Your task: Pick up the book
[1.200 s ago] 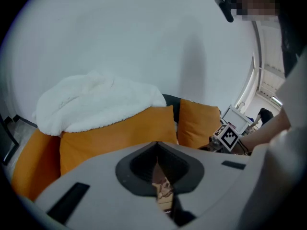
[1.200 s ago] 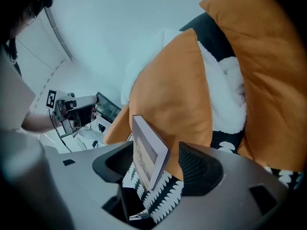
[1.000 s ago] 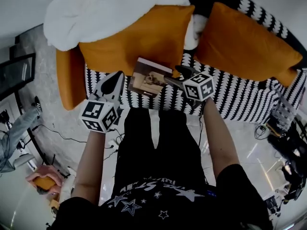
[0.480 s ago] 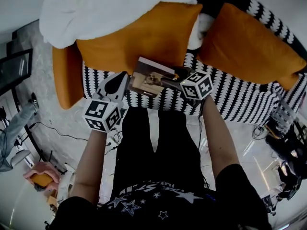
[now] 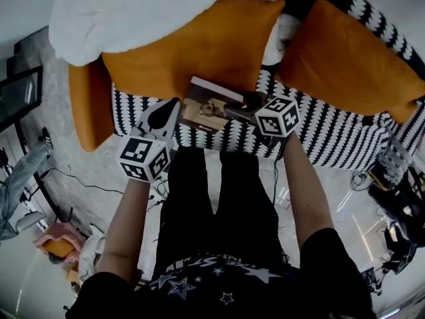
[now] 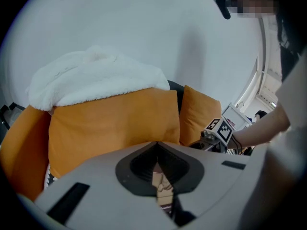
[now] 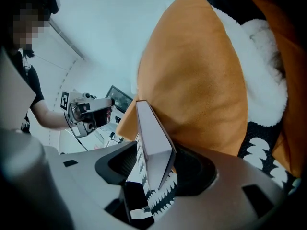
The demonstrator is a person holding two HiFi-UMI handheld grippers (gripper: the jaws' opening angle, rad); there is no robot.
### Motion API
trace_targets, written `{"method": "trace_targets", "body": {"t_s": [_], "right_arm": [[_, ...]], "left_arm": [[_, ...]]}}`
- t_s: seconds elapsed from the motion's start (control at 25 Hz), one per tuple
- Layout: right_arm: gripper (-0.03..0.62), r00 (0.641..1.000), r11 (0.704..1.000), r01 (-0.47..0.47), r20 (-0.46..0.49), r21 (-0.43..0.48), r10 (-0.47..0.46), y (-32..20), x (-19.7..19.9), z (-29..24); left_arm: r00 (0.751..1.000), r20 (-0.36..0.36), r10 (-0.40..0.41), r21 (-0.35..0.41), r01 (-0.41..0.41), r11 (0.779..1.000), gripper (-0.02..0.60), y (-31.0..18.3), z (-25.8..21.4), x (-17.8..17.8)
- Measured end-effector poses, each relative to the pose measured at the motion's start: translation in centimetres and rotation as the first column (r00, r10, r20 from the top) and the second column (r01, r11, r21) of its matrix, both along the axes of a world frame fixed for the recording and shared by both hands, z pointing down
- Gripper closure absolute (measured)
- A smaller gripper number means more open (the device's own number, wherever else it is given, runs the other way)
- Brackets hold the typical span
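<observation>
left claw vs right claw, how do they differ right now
The left claw is shut and empty. The right claw is open around the book; its jaws have just been closing but are not yet pressing it. The left claw hangs beside the book, apart from it, over the front edge of the sofa; the right claw reaches the book's edge. Both point down toward the sofa.

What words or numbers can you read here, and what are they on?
Nothing can be read for certain.
Book cover: small white print on a dark strip, too small to read.
Shirt: lettering among stars, too blurred to read.
Left cube, right cube: square patterns only, no words.
</observation>
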State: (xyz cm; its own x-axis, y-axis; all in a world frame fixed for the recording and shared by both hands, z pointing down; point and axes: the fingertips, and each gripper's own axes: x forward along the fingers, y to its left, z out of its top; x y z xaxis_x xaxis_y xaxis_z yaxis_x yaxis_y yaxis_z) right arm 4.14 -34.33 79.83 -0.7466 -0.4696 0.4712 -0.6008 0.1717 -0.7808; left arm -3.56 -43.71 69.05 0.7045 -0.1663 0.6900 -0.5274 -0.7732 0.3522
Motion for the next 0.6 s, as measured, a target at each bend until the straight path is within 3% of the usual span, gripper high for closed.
{"method": "trace_targets", "body": {"t_s": [0.24, 0.28, 0.6], "right_arm": [[0.366, 1.000, 1.000, -0.010, 0.011, 0.004, 0.010, -0.4, -1.4, 0.4], [0.395, 1.000, 1.000, -0.009, 0.006, 0.006, 0.009, -0.6, -1.8, 0.4], [0.434, 0.996, 0.995, 0.071, -0.063, 0.076, -0.066, -0.1, -3.2, -1.2]], "left_arm": [[1.000, -0.011, 0.004, -0.019, -0.004, 1.000, 0.572, 0.9, 0.5, 0.5], [1.000, -0.011, 0.005, -0.021, -0.005, 1.000, 0.573, 0.9, 0.4, 0.4], [1.000, -0.007, 0.005, -0.032, -0.005, 0.999, 0.572, 1.5, 0.4, 0.2]]}}
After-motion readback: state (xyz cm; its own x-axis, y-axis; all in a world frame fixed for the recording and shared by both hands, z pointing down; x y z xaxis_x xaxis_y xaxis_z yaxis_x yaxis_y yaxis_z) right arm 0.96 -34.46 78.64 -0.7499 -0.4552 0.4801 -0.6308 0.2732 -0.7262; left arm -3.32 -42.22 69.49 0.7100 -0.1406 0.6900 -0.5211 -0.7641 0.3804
